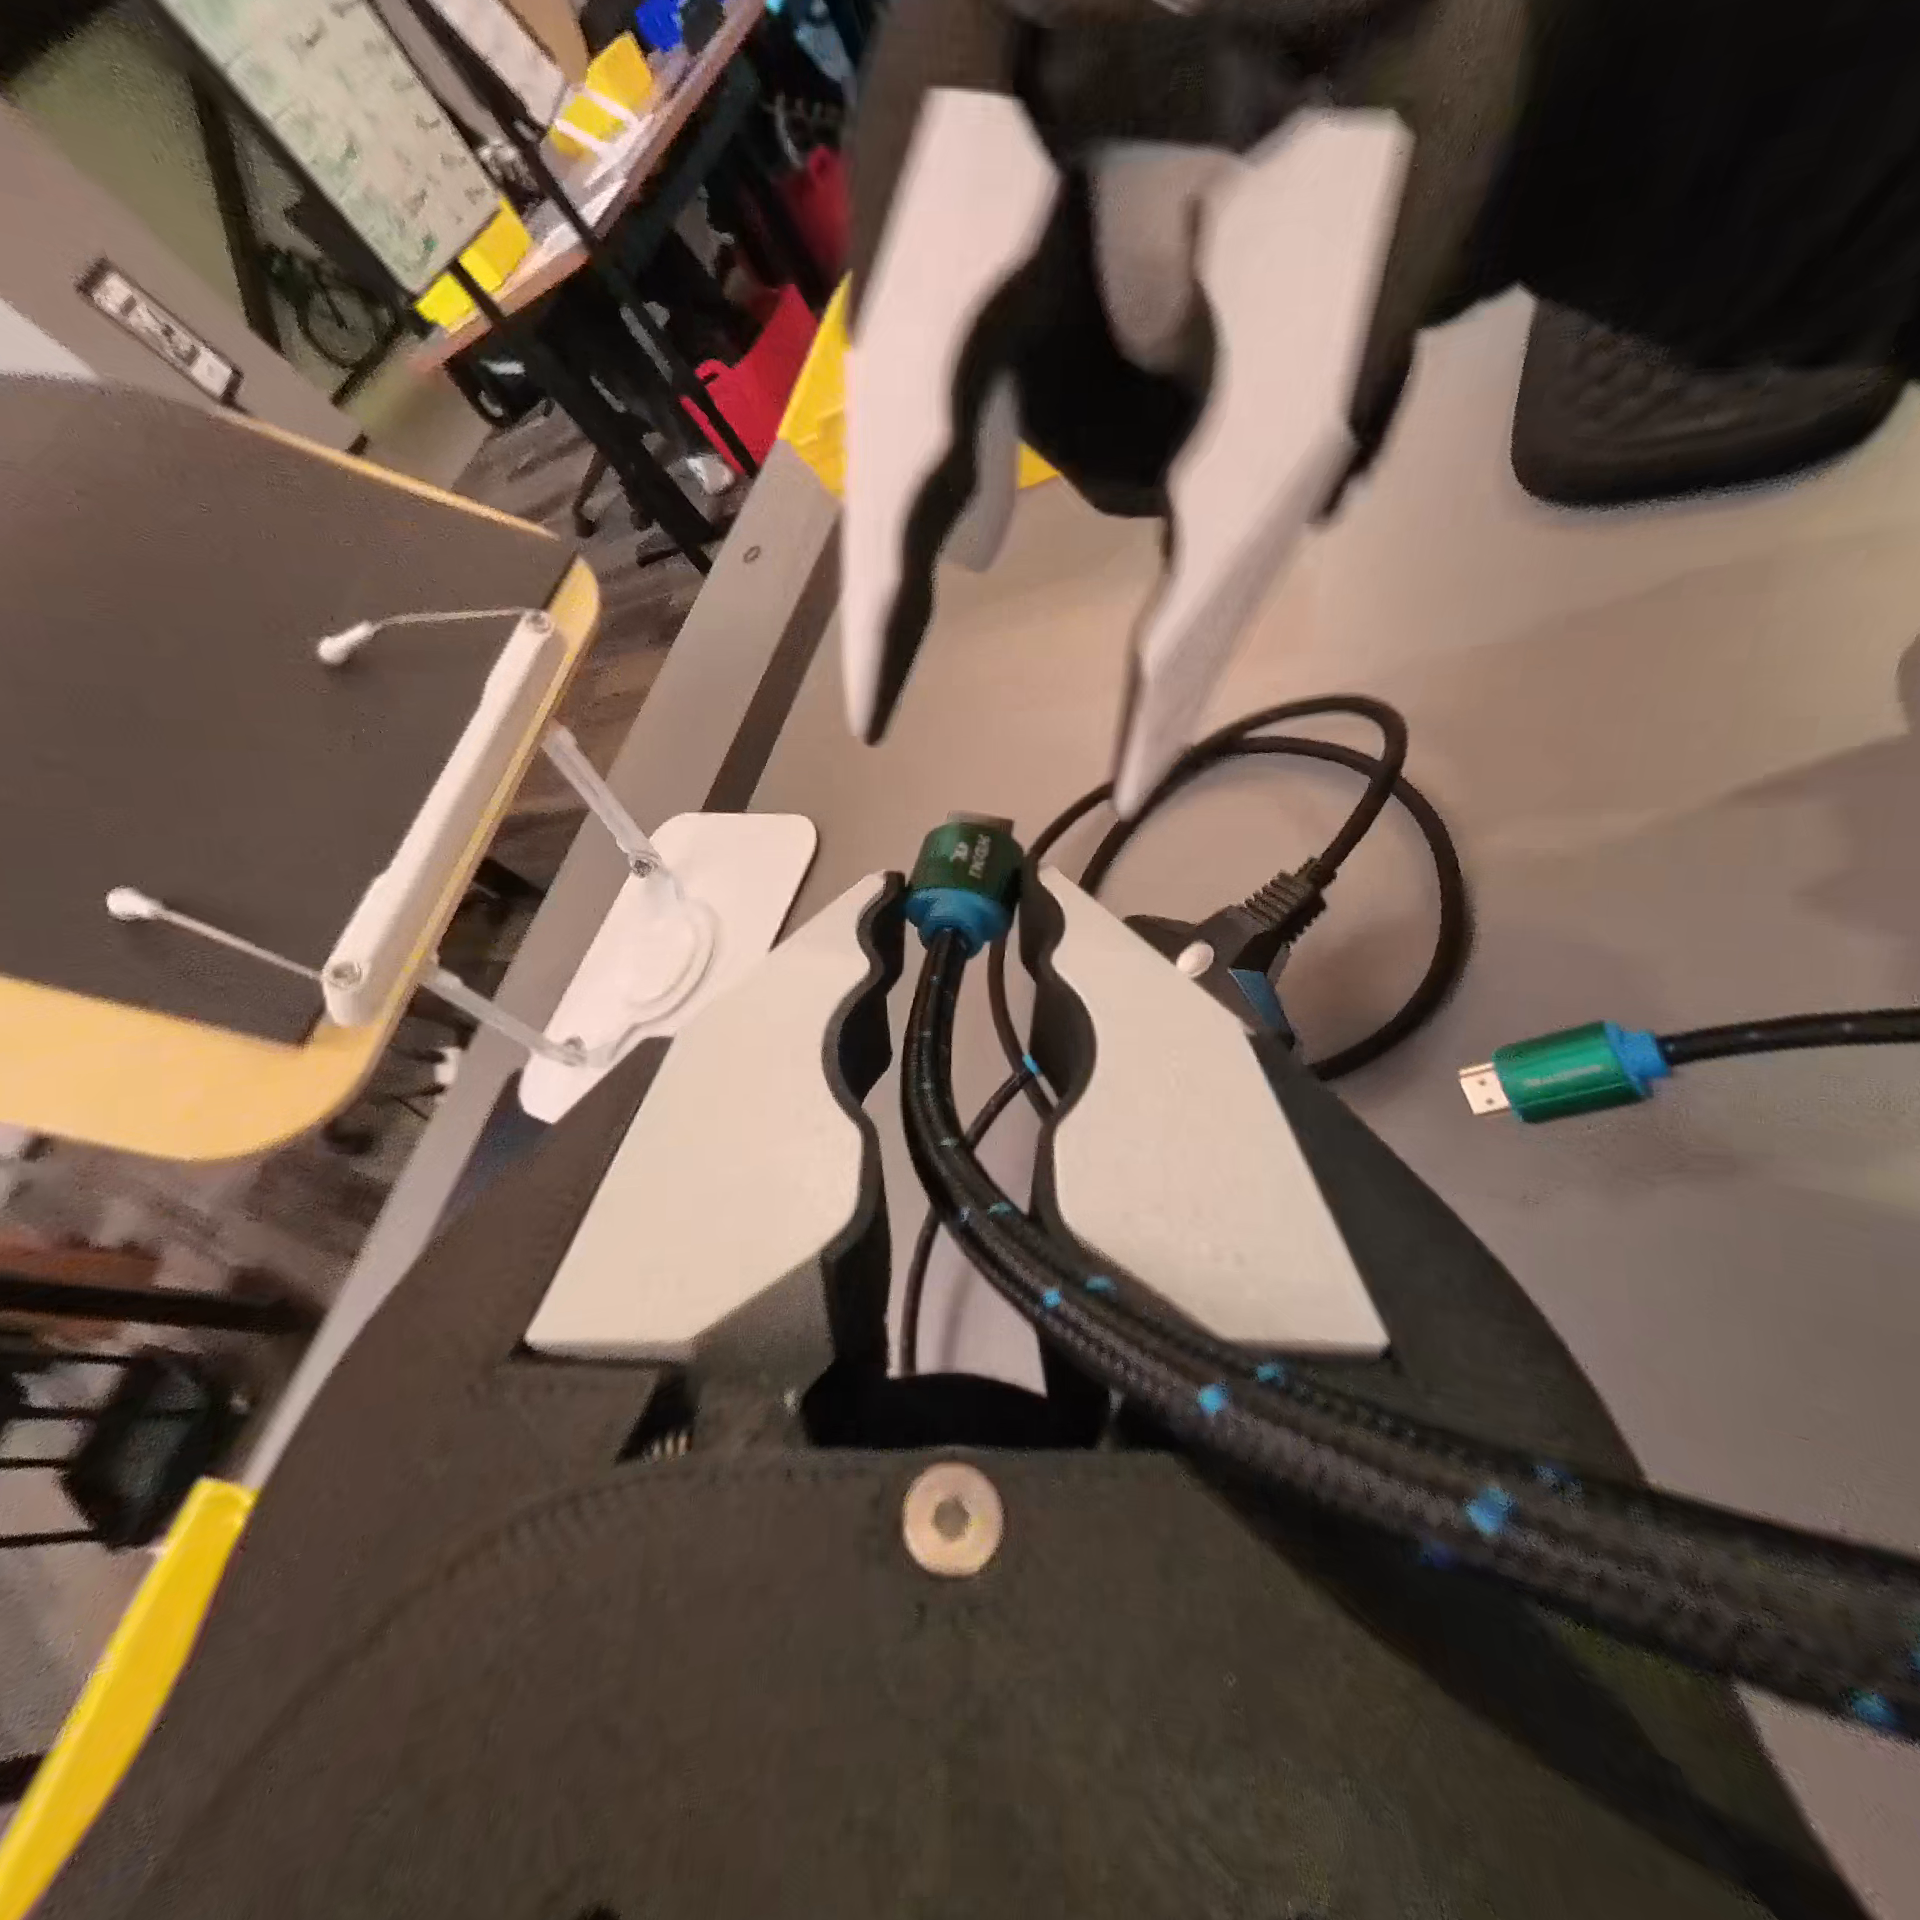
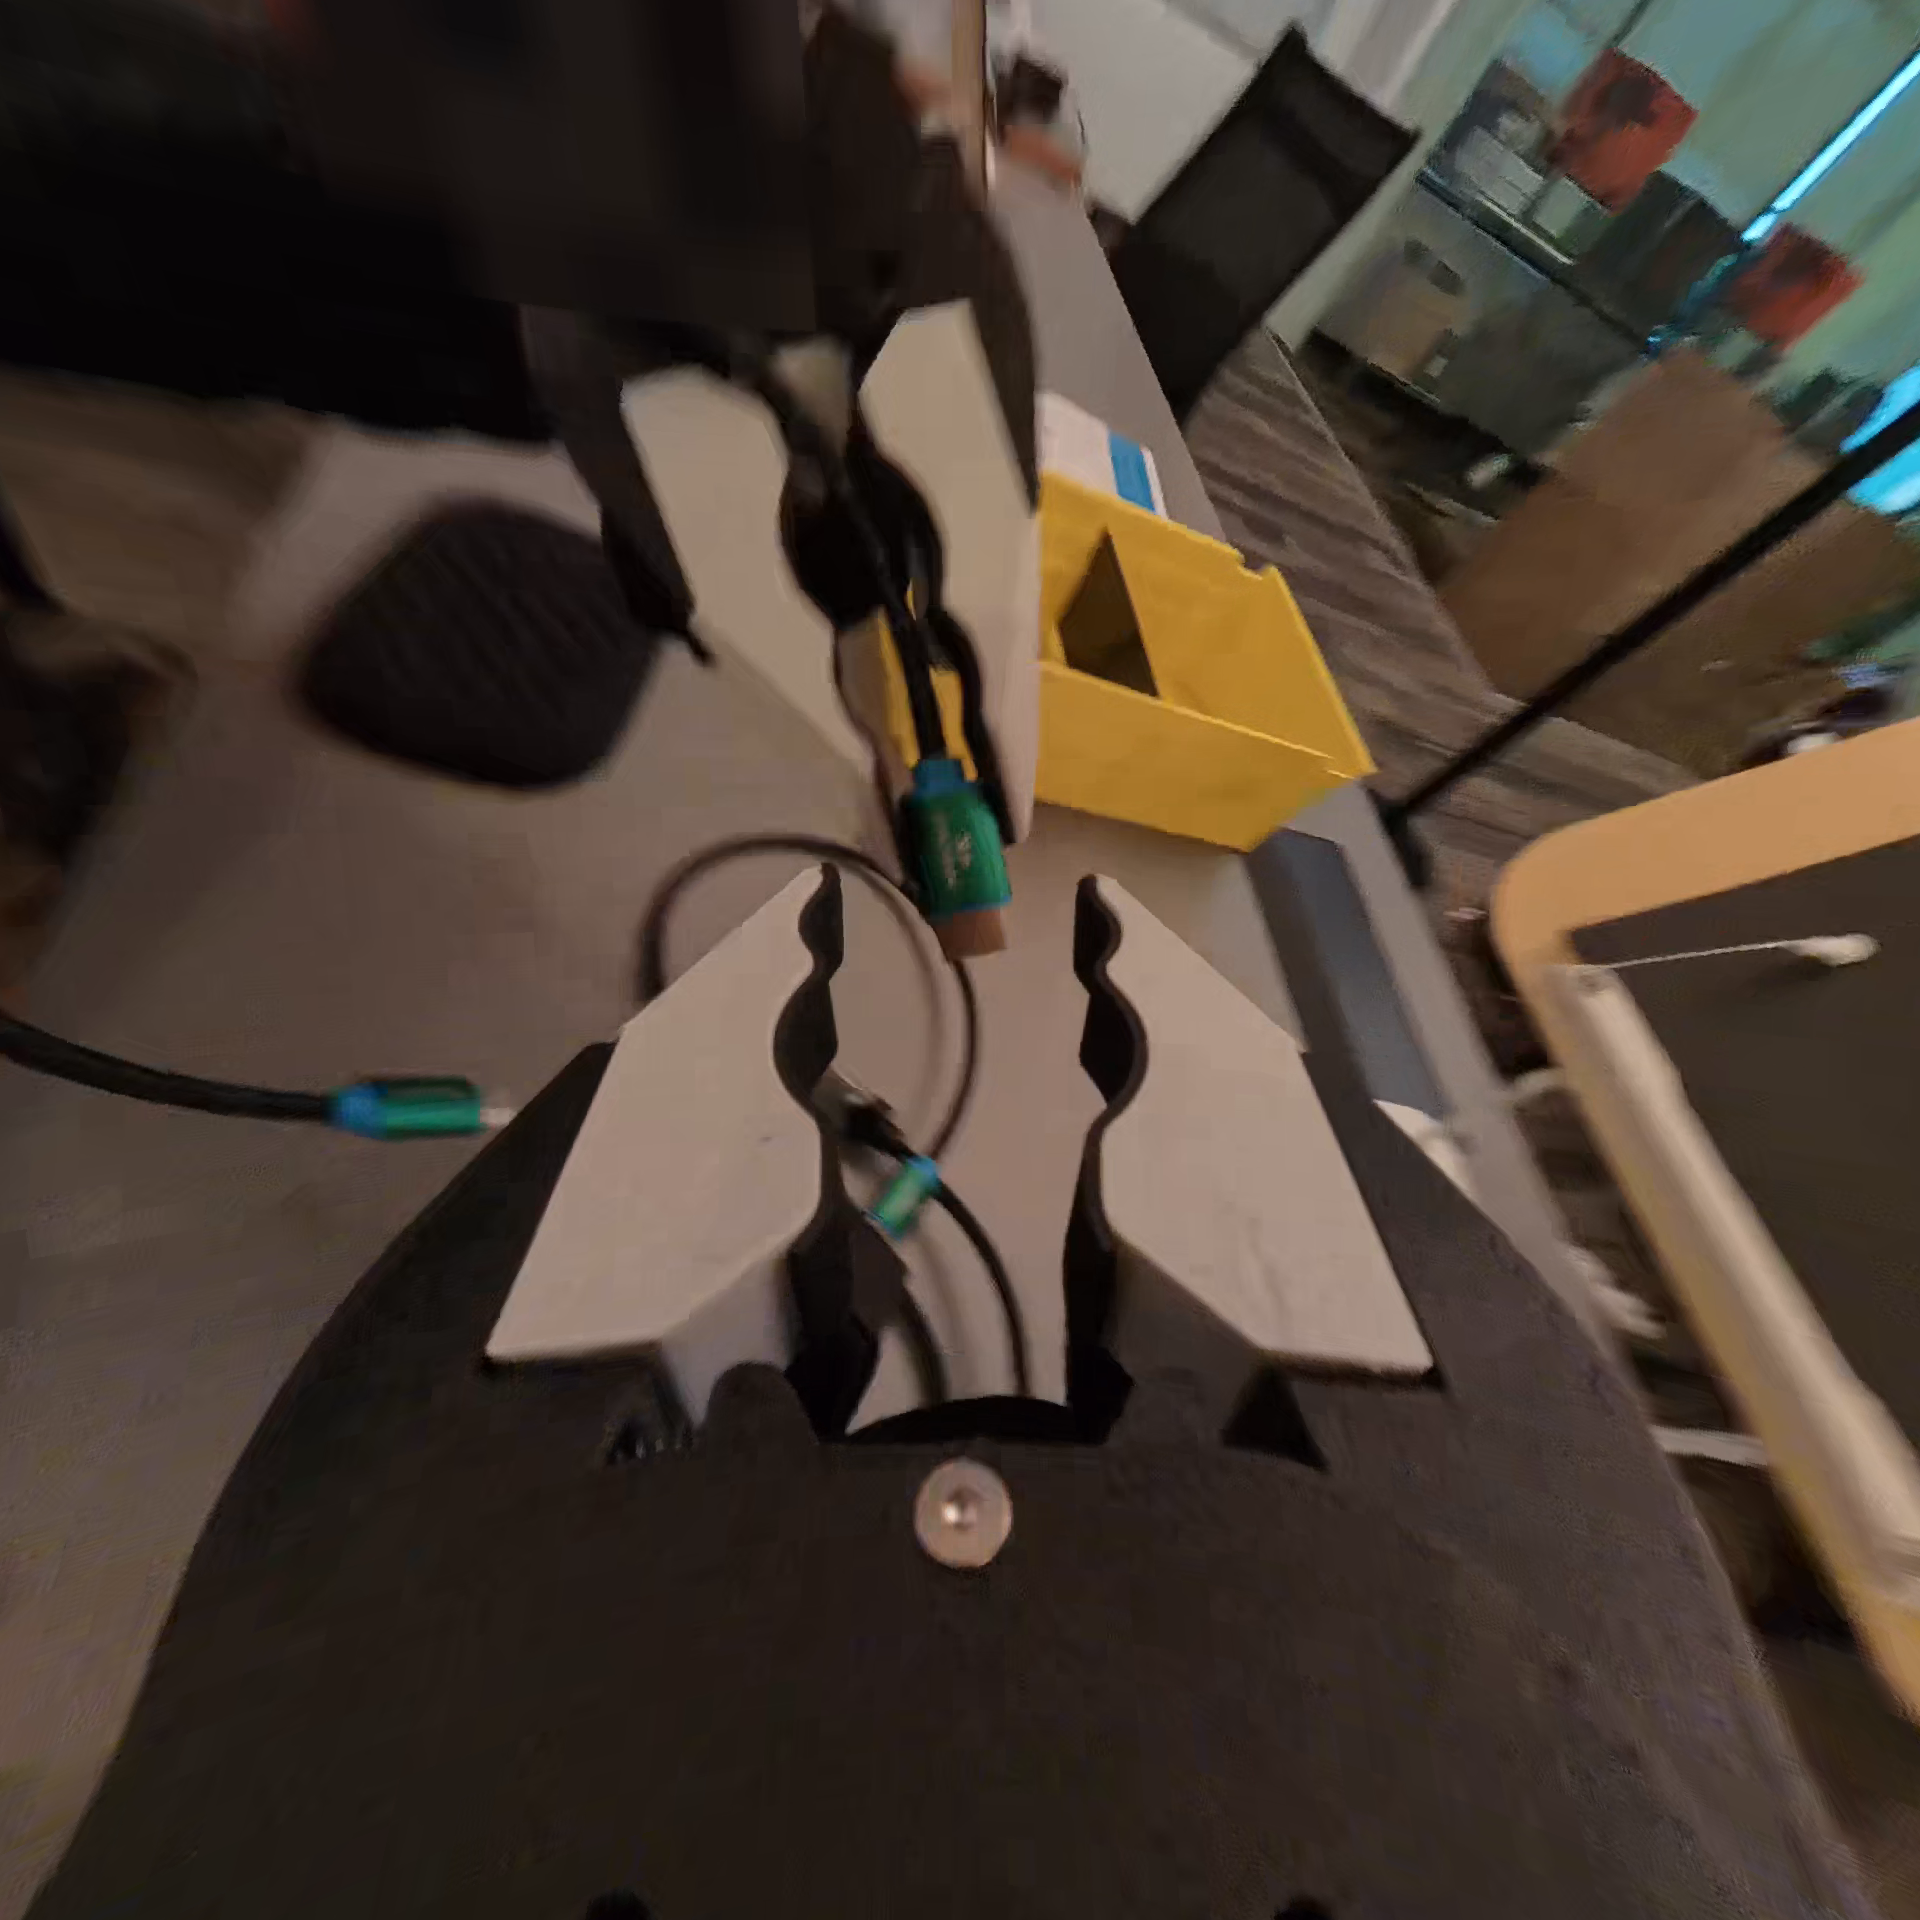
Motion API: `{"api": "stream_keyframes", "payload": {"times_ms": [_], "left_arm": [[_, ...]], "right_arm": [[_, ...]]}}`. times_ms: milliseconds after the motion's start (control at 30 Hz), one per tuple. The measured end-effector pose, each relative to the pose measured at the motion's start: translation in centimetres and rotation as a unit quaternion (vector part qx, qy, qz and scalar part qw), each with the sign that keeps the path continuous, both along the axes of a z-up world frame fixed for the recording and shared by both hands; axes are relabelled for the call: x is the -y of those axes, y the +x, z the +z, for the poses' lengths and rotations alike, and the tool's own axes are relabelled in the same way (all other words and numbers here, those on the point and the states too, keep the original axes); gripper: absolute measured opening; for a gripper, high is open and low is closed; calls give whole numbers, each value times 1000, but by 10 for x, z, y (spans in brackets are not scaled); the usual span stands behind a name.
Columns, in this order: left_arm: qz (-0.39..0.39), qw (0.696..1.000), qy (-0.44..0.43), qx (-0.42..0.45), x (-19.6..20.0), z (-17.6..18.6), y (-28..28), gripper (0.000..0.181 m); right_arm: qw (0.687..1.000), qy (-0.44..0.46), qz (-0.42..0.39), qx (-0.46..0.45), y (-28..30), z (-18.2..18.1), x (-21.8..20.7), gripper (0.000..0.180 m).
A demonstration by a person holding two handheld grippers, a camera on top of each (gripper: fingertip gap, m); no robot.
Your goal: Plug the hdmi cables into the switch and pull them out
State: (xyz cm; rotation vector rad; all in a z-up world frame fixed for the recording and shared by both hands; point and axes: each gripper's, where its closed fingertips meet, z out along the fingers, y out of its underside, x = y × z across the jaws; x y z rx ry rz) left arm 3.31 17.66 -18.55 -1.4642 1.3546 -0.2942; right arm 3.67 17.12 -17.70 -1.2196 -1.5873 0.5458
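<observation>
We grip the green plug (image 1: 964,868) in our left gripper (image 1: 961,883) above the grey table (image 1: 1558,748), right gripper (image 2: 956,894) spread and empty, and should keep the plug level while seeking the switch, hidden here.

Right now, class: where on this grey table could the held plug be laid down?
Bare grey table lies beyond the loose HDMI plug toward the black pad. It is crowded around the coiled thin cable under both grippers.
</observation>
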Motion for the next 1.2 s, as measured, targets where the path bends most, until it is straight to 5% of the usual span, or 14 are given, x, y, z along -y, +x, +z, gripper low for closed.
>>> {"api": "stream_keyframes", "payload": {"times_ms": [233,400,533,1200], "left_arm": [[36,990,-113,77,-11,4,-13,20],[46,982,-153,104,-12,7,-12,19],[39,966,-203,152,-11,12,-13,21],[26,932,-211,294,-15,37,-3,19]], "right_arm": [[966,227,-97,81,-22,-10,-29,42],[942,306,-120,73,-32,-1,-30,29],[935,325,-129,63,-34,0,-30,12],[934,301,-190,11,-28,19,-37,10]]}}
